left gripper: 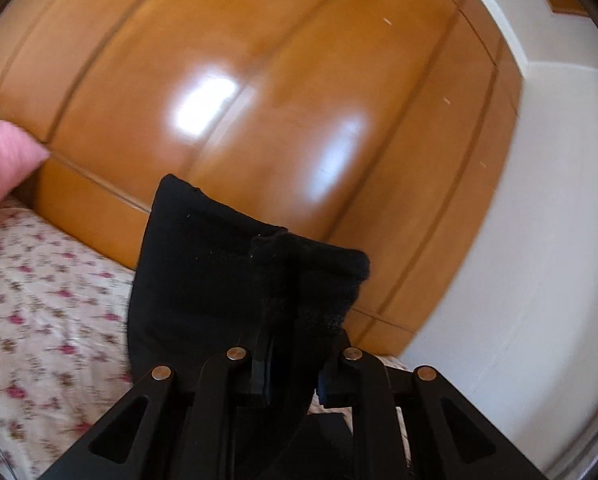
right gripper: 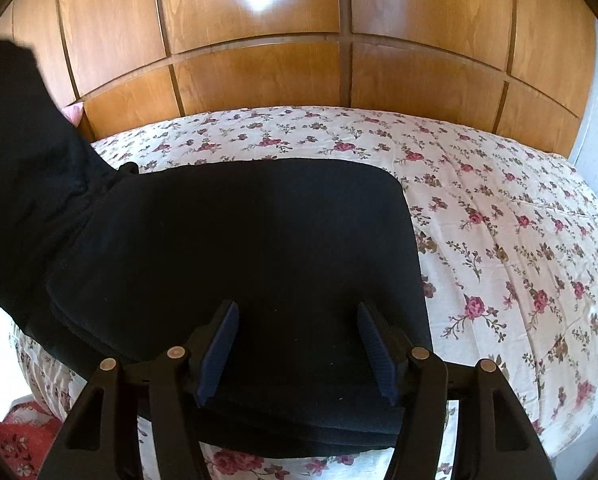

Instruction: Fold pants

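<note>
1. The left claw [left gripper: 277,320] is clenched on a fold of the black pants [left gripper: 203,272]; its jaws stand nearly together with cloth pinched between them, and the cloth rises ahead of the claw and drapes down over its left side.
2. That claw is raised and points about level at the wood panels [left gripper: 259,80]; a white wall [left gripper: 539,240] stands to the right, a pink pillow [left gripper: 3,156] shows at the left edge, and the floral bedspread [left gripper: 39,300] lies below on the left; this view is blurred.
3. The right claw [right gripper: 295,340] is released; its jaws stand apart with blue pads [right gripper: 219,348] facing each other, nothing pinched between them, and it hovers just over the near part of the pants.
4. In the right wrist view the pants [right gripper: 239,240] lie flat on the bed [right gripper: 499,240] as a broad dark slab with a rounded far-right corner; layered edges show along the near-left side.
5. From the slab's far-left part, a length of the pants lifts up and off to the left edge of that view, clear of the bedspread.
6. Beyond the bed stands the panelled wood; a red patterned rug [right gripper: 15,444] shows at lower left, beside the bed.
</note>
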`<action>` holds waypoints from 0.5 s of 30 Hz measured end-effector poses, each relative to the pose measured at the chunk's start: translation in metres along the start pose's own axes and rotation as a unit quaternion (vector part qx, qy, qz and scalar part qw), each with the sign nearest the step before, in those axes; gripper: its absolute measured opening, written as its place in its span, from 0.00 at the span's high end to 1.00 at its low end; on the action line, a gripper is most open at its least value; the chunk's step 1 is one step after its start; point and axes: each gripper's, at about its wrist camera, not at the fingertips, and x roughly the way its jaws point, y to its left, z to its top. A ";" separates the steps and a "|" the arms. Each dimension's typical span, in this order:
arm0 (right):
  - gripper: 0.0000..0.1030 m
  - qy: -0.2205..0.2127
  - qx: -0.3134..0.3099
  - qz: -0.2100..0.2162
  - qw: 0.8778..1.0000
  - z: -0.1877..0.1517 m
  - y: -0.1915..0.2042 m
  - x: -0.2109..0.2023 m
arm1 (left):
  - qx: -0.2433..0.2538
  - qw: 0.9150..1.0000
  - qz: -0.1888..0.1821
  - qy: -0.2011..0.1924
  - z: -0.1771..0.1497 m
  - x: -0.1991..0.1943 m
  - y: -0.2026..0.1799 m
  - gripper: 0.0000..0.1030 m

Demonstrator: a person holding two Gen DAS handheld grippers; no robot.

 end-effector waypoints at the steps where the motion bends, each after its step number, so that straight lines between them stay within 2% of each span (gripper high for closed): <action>1: 0.39 0.001 0.001 0.001 1.000 0.000 -0.001 0.000 | 0.006 1.000 -0.011 0.009 -0.003 0.007 -0.008 0.86; 8: 0.39 0.008 0.020 0.020 1.000 0.005 -0.009 -0.006 | 0.050 0.995 -0.053 0.065 -0.030 0.046 -0.046 0.86; 15: 0.39 -0.002 0.092 0.054 0.994 0.007 -0.041 -0.018 | 0.083 0.987 -0.067 0.123 -0.074 0.074 -0.071 0.86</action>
